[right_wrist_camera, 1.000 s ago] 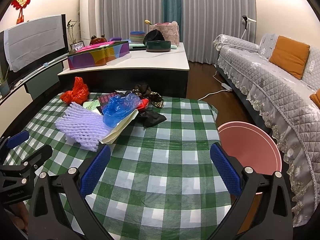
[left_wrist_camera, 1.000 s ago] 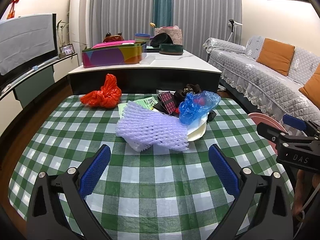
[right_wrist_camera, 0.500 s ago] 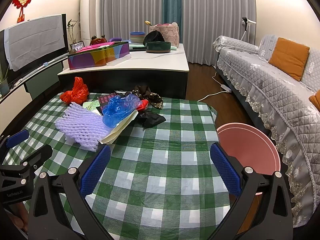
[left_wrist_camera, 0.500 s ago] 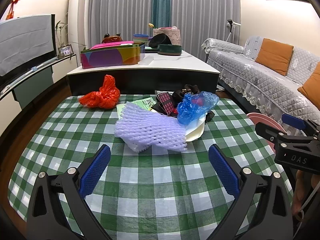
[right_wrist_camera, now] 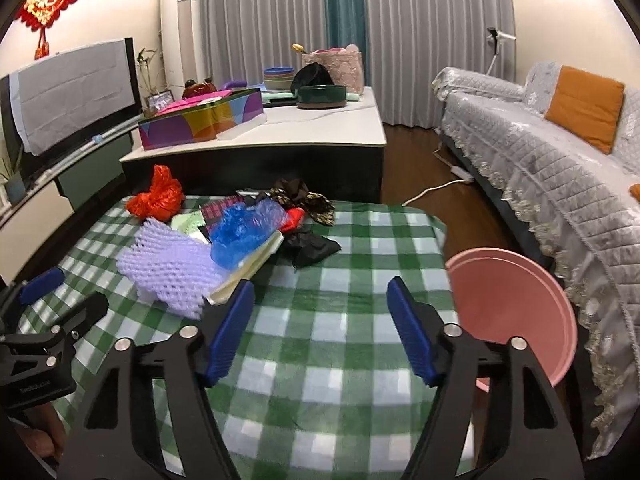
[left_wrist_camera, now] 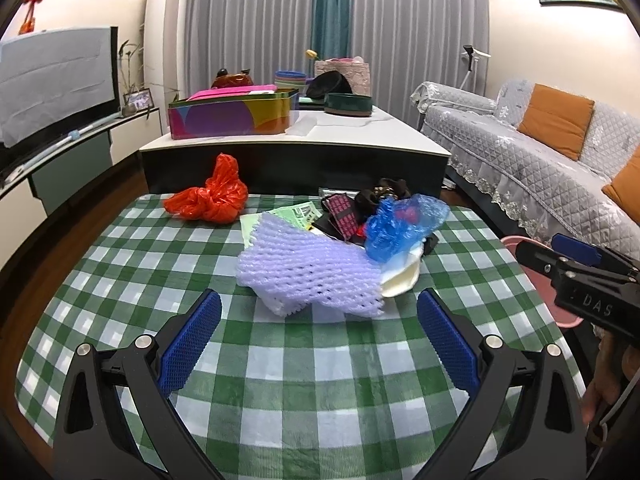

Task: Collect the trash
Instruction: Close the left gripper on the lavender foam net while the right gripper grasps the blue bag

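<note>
Left wrist view: left gripper jaws spread, empty; lilac foam fruit net lies mid-tablecloth, probably light, squashy, best pinched at its near edge

Right wrist view: right gripper jaws have just been closing, nothing between them; pink bin waits beside the table

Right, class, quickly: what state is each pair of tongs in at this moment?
Left tongs: open, holding nothing.
Right tongs: open, just been closing, only bare tablecloth showing between them.

Two low wrist views, facing forward, sharing checked table, curtains
</note>
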`<state>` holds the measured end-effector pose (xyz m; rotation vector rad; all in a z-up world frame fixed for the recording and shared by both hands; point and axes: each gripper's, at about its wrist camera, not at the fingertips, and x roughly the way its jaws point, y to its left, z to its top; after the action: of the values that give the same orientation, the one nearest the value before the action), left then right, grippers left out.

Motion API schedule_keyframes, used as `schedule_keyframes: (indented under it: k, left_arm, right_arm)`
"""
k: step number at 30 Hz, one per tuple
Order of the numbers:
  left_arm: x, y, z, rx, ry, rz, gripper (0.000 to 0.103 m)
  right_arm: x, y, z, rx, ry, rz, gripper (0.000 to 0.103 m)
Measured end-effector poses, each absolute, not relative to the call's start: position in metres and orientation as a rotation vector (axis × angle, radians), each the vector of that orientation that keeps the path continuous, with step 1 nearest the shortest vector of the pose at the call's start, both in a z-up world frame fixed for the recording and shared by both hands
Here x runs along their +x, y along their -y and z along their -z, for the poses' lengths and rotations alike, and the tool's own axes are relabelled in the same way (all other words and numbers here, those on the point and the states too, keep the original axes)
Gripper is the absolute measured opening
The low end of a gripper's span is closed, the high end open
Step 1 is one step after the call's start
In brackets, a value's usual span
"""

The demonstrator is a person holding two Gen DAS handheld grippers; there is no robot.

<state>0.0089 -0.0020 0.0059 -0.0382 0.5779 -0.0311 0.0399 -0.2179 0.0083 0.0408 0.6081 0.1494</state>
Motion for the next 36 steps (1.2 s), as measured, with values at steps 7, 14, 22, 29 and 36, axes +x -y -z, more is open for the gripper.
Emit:
schedule_keyframes:
  k: [7,14,22,29,36]
  left_arm:
    - [0.03,-0.009,0.003,-0.045,-0.608,0.02,0.081]
    - [0.057,-0.027,0.016,-0.068,-0.652,-0.001,0.071]
    - [0.08,-0.037,0.03,-0.122,-0.701,-0.007,0.069]
    - [0.091,-0.042,0.041,-0.158,-0.739,-0.003,0.063]
    - [0.096,-0.043,0.041,-0.194,-0.74,0.02,0.035]
  right_arm:
    - [0.08,0.212,-0.013,0.096,-0.583,-0.223,0.067]
    - [0.114,0.2,-0.001,0.136,-0.617,-0.284,0.064]
    - [0.137,0.192,0.017,0.164,-0.672,-0.326,0.053]
    - [0.147,0.187,0.027,0.187,-0.713,-0.367,0.031]
    - [0.145,0.181,0.03,0.169,-0.723,-0.408,0.007]
